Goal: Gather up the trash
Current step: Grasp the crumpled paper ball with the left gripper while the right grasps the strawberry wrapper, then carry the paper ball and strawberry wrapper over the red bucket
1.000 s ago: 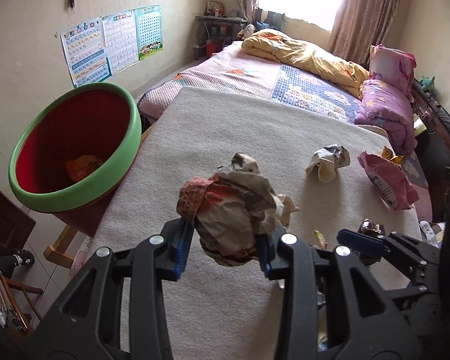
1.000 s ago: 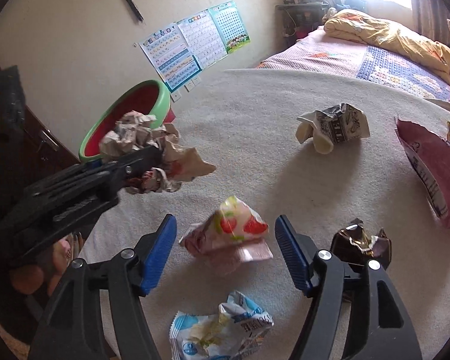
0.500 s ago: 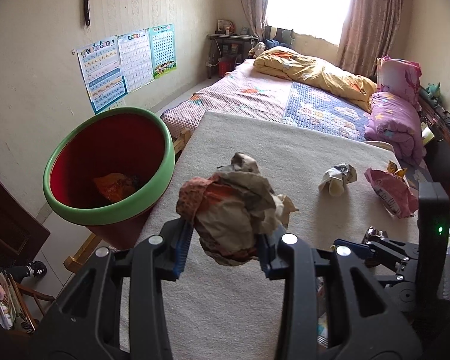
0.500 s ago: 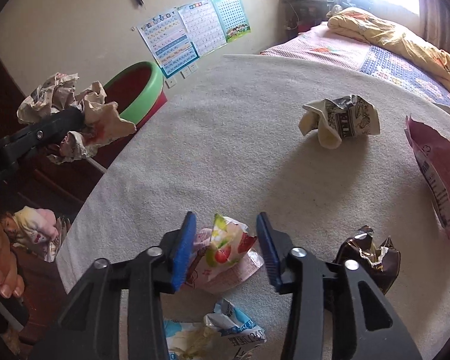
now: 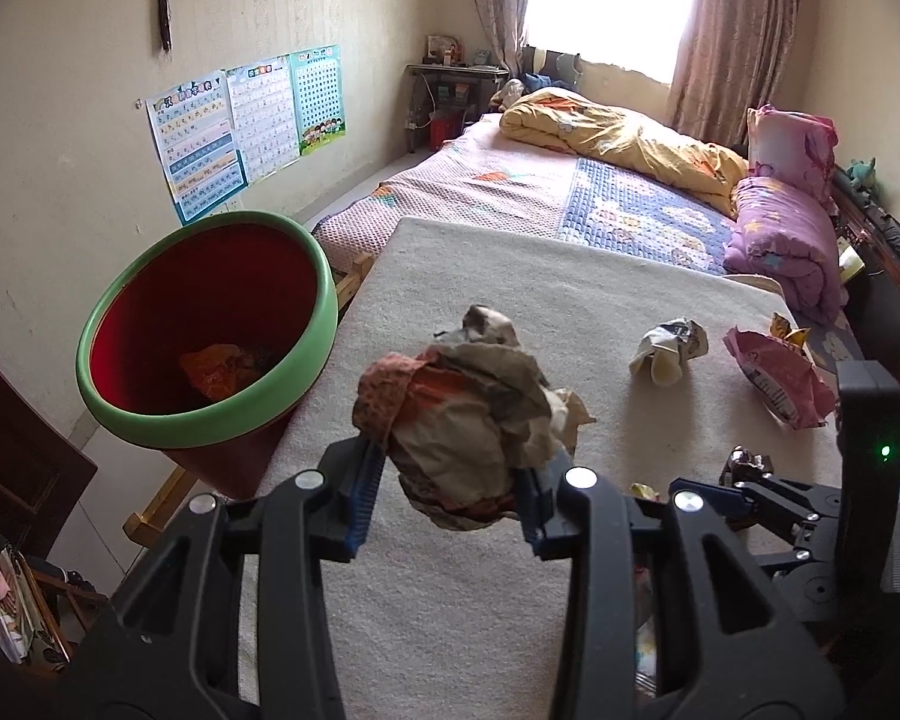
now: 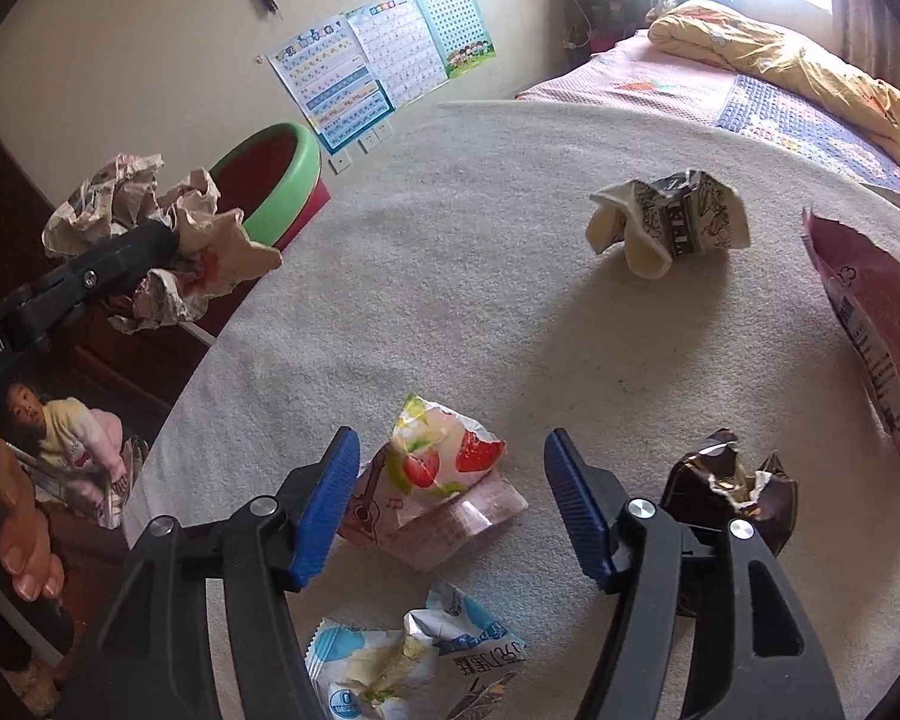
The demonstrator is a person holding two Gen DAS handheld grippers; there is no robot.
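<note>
Gripping crumpled brown paper wad (image 5: 474, 414), reddish patches

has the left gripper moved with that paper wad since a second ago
Yes. In the right wrist view the left gripper, shut on the paper wad, has swung left off the beige mat, toward the green-rimmed bin.

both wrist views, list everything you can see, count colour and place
crumpled paper ball: 1, brown and red, clamped in the left tongs
bin: 1, red with green rim, off the mat's left edge, orange scrap inside
mat: 1, beige, under the litter
strawberry wrapper: 1, white, red and green, between the open right tongs
blue-white packet: 1, nearest the right camera
dark foil wrapper: 1, brown, beside the right tongs
black-white carton: 1, mid mat
pink bag: 1, right edge
wall posters: 3, on the wall
</note>
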